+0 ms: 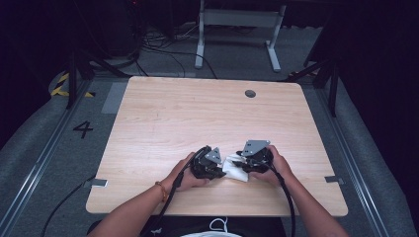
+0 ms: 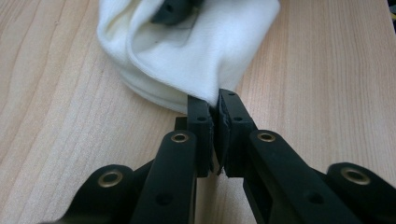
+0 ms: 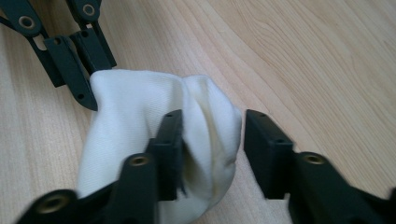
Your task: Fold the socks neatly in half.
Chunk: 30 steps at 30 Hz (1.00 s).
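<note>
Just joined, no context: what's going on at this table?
A person holds a gripper in each hand over a white cloth near the front edge of the wooden table. The left gripper is shut on a pinch of the cloth's edge. The right gripper is open, its jaws straddling a bunched part of the cloth.

A soft, finely knit white cloth (image 2: 187, 51) lies on the smooth, pale wood-grain table (image 2: 327, 70), between matt black claws.
</note>
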Available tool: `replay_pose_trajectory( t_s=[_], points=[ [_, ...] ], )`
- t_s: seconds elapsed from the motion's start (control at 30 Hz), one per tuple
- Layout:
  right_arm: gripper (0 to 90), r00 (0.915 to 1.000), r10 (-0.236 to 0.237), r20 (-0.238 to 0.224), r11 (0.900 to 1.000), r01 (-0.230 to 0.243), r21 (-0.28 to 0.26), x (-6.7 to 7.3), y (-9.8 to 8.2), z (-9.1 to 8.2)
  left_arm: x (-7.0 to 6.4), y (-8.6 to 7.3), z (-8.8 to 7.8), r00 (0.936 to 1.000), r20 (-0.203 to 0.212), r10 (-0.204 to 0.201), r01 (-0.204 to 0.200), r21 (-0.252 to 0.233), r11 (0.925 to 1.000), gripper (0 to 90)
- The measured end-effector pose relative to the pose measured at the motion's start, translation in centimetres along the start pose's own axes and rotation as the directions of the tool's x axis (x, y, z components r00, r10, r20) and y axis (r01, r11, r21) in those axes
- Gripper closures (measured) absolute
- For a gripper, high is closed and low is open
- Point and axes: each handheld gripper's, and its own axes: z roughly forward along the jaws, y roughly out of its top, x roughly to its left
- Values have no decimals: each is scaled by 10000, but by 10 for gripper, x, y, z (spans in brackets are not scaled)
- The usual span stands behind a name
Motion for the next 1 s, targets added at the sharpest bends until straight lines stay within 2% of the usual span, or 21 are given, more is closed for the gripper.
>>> replay_pose_trajectory(
  t_s=[0.1,0.17,0.23,0.27,0.33,0.4,0.47,0.5,0.53,0.6,0.7,0.77,0.83,0.93,1.0],
  points=[
    [748,9998,135,132,9998,-133,-133,-3,0,-1,0,0,0,10000,30,43,-44,49,10000,852],
    [773,9966,661,486,9977,-653,-175,-9,-3,-3,0,0,0,10000,25,-1,1,25,10000,853],
    [791,9950,809,577,9967,-802,-157,-10,-4,-3,0,0,0,10000,26,67,-67,46,10000,853],
    [846,9916,1009,815,9949,-1000,-147,-12,-6,-2,0,0,0,10000,24,73,-73,41,10000,853],
    [851,9910,923,973,9957,-922,-49,-13,-7,-1,0,0,0,10000,12,74,-74,37,10000,853],
    [859,9936,952,605,9955,-952,-37,-14,-10,3,0,0,-1,9999,5,118,-118,69,9999,846],
    [848,9932,856,786,9963,-863,56,-13,-9,4,-1,0,-1,9997,-110,221,-220,104,9997,780],
    [848,9932,856,786,9963,-863,56,-13,-9,4,-2,1,-2,9997,-186,170,-168,121,9998,780],
    [837,9926,872,848,9962,-869,-73,-12,-8,1,-2,1,-6,9999,-113,95,-97,-221,9997,691],
    [836,9923,835,913,9965,-829,-101,-12,-8,-1,-2,2,-9,9997,-138,187,-192,-362,9992,692],
    [804,9908,781,1104,9967,-752,-302,-12,-7,-9,-4,5,-22,9974,-665,273,-312,-587,9978,616],
    [787,9890,764,1270,9959,-694,-588,-12,-7,-21,-1,7,-33,9942,-1027,304,-405,-977,9944,578],
    [781,9893,792,1227,9950,-709,-710,-11,-7,-26,1,8,-35,9926,-1193,223,-343,-1001,9944,568],
    [779,9951,591,797,9917,-494,-1186,-8,-8,-38,6,11,-33,9864,-1645,39,-188,-886,9959,547],
    [784,9988,359,346,9919,-314,-1233,-4,-7,-40,9,15,-30,9845,-1752,54,-225,-959,9951,541]
  ],
)
